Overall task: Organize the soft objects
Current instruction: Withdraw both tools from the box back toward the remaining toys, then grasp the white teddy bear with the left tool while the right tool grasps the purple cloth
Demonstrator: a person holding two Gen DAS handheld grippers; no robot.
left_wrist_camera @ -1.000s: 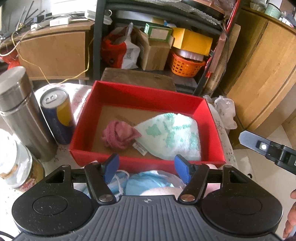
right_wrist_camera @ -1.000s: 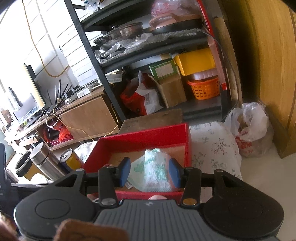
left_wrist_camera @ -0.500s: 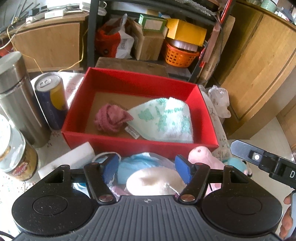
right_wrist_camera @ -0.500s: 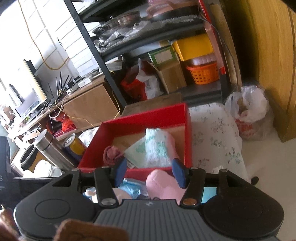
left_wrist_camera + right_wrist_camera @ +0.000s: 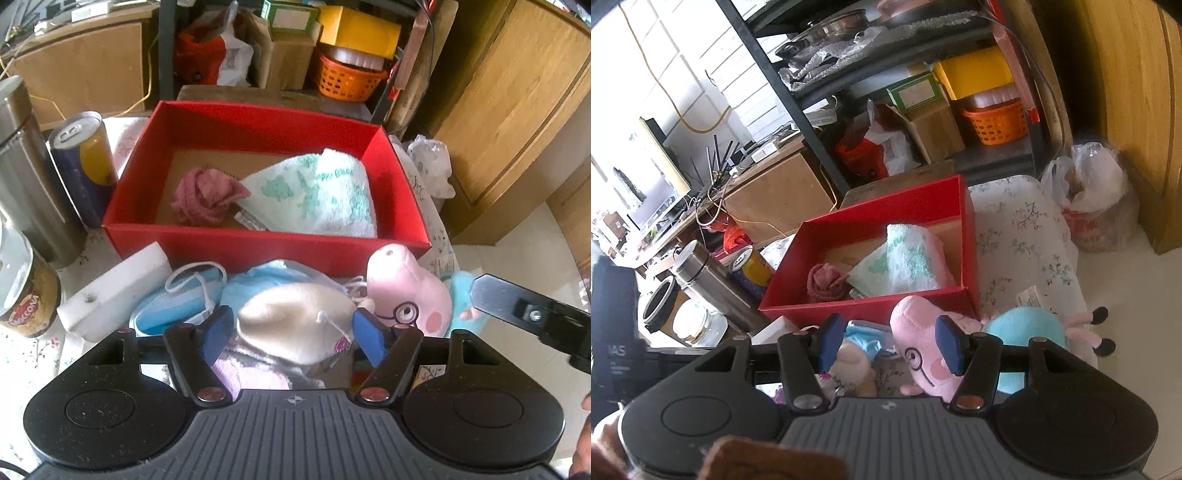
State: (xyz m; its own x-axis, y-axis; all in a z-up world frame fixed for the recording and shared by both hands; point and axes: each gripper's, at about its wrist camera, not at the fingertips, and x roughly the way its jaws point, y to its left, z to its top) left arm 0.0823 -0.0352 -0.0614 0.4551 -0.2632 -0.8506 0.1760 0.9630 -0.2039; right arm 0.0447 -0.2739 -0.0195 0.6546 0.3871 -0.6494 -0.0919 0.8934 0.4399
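A red box [image 5: 258, 243] holds a pink crumpled cloth [image 5: 205, 197] and a white-green towel [image 5: 321, 195]; it also shows in the right wrist view [image 5: 871, 306]. In front of it lie a cream soft piece [image 5: 295, 321], blue face masks [image 5: 177, 302] and a pink pig plush [image 5: 410, 291] with a blue body [image 5: 1023, 328]. My left gripper [image 5: 293, 332] is open, its blue pads on either side of the cream piece. My right gripper [image 5: 890, 345] is open above the pig plush's head [image 5: 923, 339]; it shows at the right of the left wrist view [image 5: 532, 314].
A white foam block [image 5: 110, 291], a coffee jar [image 5: 26, 295], a steel flask [image 5: 26, 173] and a drink can [image 5: 85, 162] stand left of the box. Shelves with boxes and an orange basket [image 5: 347, 81] are behind. A plastic bag [image 5: 1097, 199] lies on the floor at right.
Both grippers have pulled back from the box and dropped lower. The masks, cream piece and pig plush have come into view between the fingers.
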